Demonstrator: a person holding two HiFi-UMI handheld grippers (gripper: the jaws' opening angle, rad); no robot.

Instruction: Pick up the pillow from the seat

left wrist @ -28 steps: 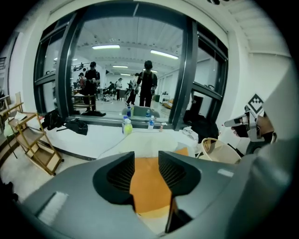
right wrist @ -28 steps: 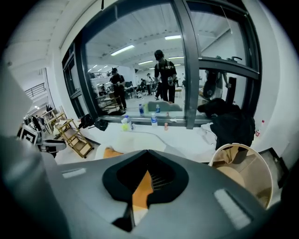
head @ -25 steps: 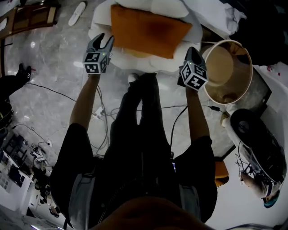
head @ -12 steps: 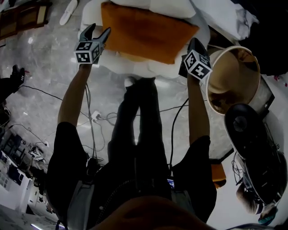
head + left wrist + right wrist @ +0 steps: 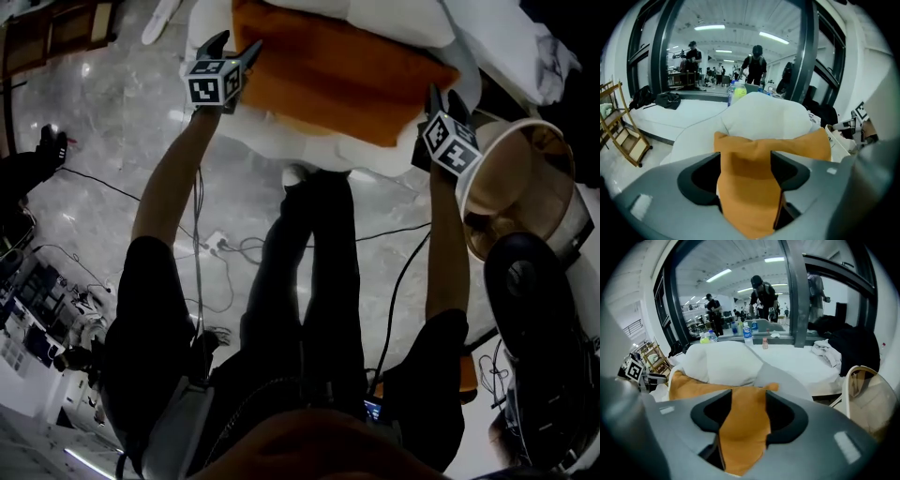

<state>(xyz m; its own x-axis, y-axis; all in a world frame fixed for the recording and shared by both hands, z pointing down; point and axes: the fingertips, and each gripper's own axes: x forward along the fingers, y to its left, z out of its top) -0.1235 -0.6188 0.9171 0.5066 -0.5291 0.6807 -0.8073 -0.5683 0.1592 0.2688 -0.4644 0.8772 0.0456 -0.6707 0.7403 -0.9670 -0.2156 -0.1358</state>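
Note:
An orange pillow [image 5: 347, 75] lies across a white cushioned seat [image 5: 281, 131]. My left gripper [image 5: 234, 47] is at the pillow's left corner. In the left gripper view the orange pillow [image 5: 759, 154] fills the gap of that gripper [image 5: 745, 168], whose jaws have just been opening and stand wide. My right gripper [image 5: 442, 98] is at the pillow's right corner. Its jaws have also just been opening, and the pillow [image 5: 740, 423] lies between them in the right gripper [image 5: 743, 413] view. I see neither pair of pads pinching the fabric.
A round beige tub chair [image 5: 525, 187] stands close to the right gripper, with a black round object [image 5: 534, 309] below it. Cables [image 5: 216, 244] run over the marble floor beside the person's legs [image 5: 319, 244]. A wooden rack [image 5: 623, 136] stands left of the seat.
Both grippers have moved forward and down onto the pillow's two corners. The left jaws stand wider than before, and the right jaws, shut earlier, now straddle the pillow.

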